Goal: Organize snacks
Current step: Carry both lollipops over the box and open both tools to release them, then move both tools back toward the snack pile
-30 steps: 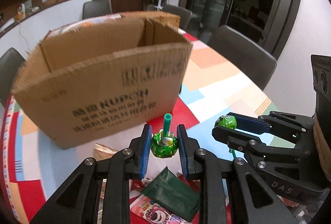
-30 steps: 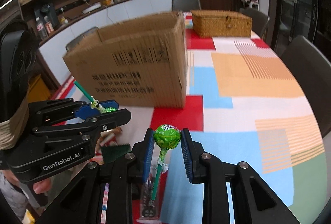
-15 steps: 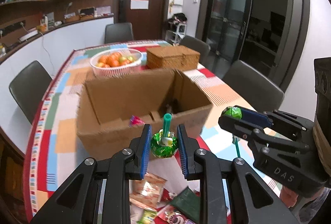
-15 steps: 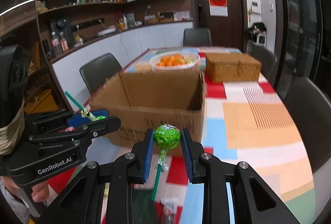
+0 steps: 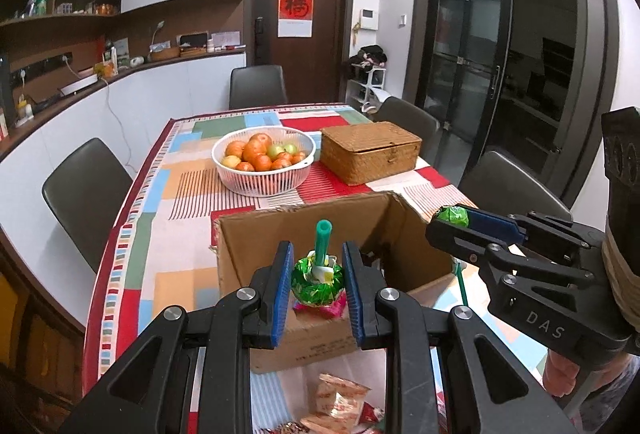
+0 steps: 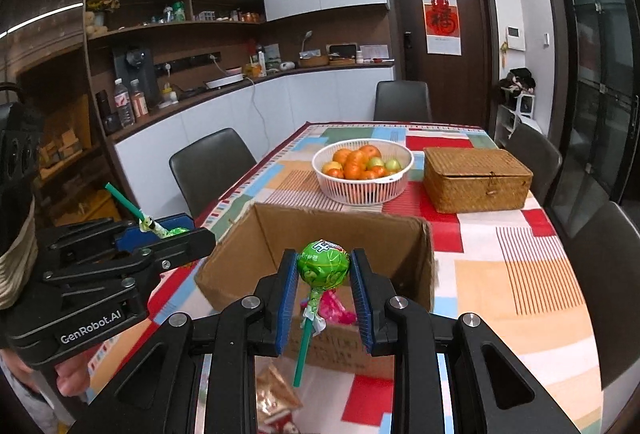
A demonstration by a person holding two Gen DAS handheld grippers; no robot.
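Observation:
My left gripper (image 5: 316, 284) is shut on a green-wrapped lollipop (image 5: 317, 280), its green stick pointing up. My right gripper (image 6: 323, 276) is shut on a second green lollipop (image 6: 323, 265), its stick hanging down. Both are held above the near edge of an open cardboard box (image 5: 256, 234), which also shows in the right wrist view (image 6: 340, 224). A pink wrapped snack (image 6: 334, 308) lies inside the box. The right gripper appears at the right of the left wrist view (image 5: 464, 220); the left gripper appears at the left of the right wrist view (image 6: 172, 234).
Loose snack packets (image 5: 340, 400) lie on the patchwork tablecloth (image 5: 180, 177) in front of the box. Behind the box stand a white basket of fruit (image 5: 264, 163) and a wicker box (image 5: 370, 151). Grey chairs (image 5: 86, 193) surround the table.
Both grippers have risen and tilted back with their lollipops. The box was seen from its front side and now is seen from above, with its inside showing.

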